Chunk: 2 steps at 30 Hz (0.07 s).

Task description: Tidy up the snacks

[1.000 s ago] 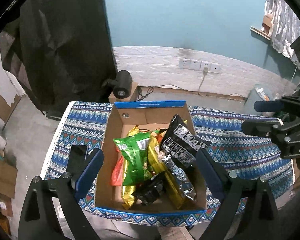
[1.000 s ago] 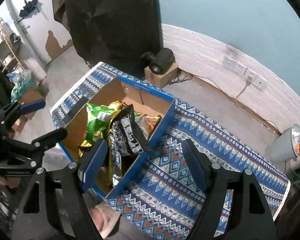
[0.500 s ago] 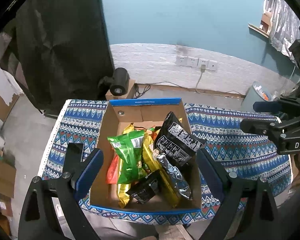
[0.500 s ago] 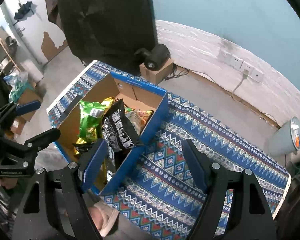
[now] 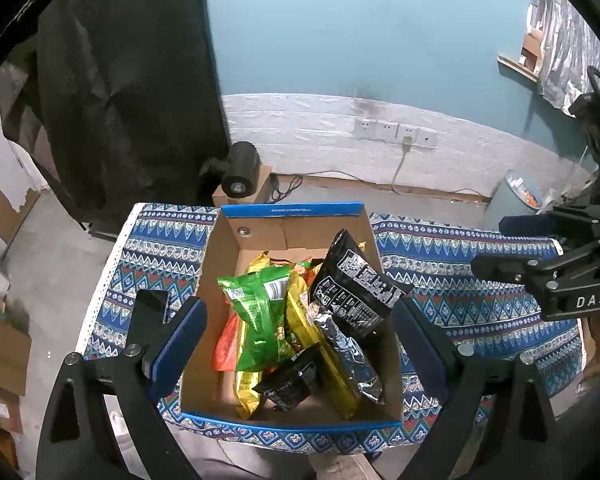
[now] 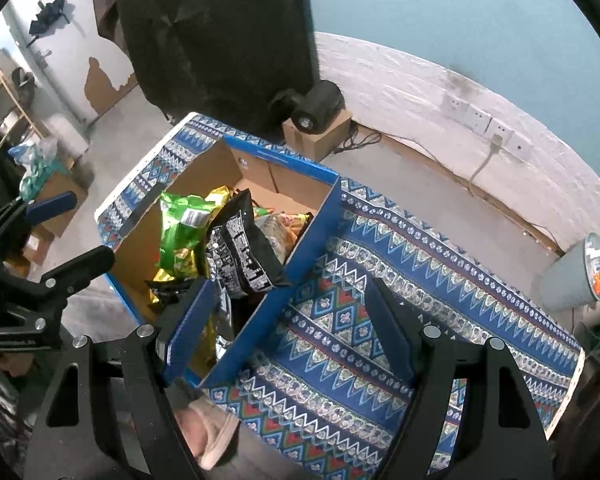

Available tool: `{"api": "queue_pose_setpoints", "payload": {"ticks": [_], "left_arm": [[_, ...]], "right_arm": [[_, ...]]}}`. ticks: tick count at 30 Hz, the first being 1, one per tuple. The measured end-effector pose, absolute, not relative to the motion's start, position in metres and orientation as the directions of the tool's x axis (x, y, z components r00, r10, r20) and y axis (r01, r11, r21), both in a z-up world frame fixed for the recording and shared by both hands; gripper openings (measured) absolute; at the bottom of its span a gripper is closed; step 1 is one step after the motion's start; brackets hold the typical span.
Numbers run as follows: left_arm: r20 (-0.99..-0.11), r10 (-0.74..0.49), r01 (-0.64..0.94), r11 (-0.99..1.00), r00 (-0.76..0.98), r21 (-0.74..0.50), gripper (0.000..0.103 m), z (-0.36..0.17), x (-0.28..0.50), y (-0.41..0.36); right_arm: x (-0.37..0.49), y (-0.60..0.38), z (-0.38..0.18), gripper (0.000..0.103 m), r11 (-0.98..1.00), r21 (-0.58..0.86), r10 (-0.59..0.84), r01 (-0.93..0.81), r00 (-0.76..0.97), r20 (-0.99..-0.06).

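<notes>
The snacks sit heaped in the cardboard box point(image 5: 260, 236) on the patterned cloth point(image 5: 460, 280): a green bag point(image 5: 260, 320) leans against the box's left half, a black bag point(image 5: 352, 296) stands tilted against its right wall, and yellow packets point(image 5: 300, 312), a silver one point(image 5: 352, 356) and a small black pouch point(image 5: 292, 380) lie toward its near wall. These look like light, puffy foil bags — slick, crinkly and easily crushed, so I would pinch a crimped top seam, not the belly; the black bag's raised upper edge seems the easiest hold. The left gripper point(image 5: 296, 340) hovers above the box with its fingers spread wide and nothing between them; the right gripper point(image 6: 288, 328) is likewise released and empty, straddling the box's right wall. The left wrist view looks straight into the box and shows its bare floor; the right wrist view shows more of the cloth right of the box — open space for sorting.
</notes>
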<state>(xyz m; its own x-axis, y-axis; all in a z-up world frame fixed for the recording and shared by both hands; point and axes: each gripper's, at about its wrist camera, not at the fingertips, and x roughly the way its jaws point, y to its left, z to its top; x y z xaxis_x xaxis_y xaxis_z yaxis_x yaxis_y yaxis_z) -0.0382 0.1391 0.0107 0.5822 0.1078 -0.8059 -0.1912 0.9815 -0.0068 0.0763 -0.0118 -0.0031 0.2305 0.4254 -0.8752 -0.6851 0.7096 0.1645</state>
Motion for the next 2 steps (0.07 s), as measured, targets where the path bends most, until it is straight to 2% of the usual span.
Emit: {"api": "queue_pose_setpoints", "payload": {"ticks": [2], "left_arm": [[-0.810, 0.108, -0.193, 0.981, 0.576, -0.007, 0.095, 0.0101, -0.0375, 0.1397]], "right_arm": [[0.0762, -0.0117, -0.0033, 0.077, 0.710, 0.164, 0.425, -0.684, 0.230, -0.876]]}}
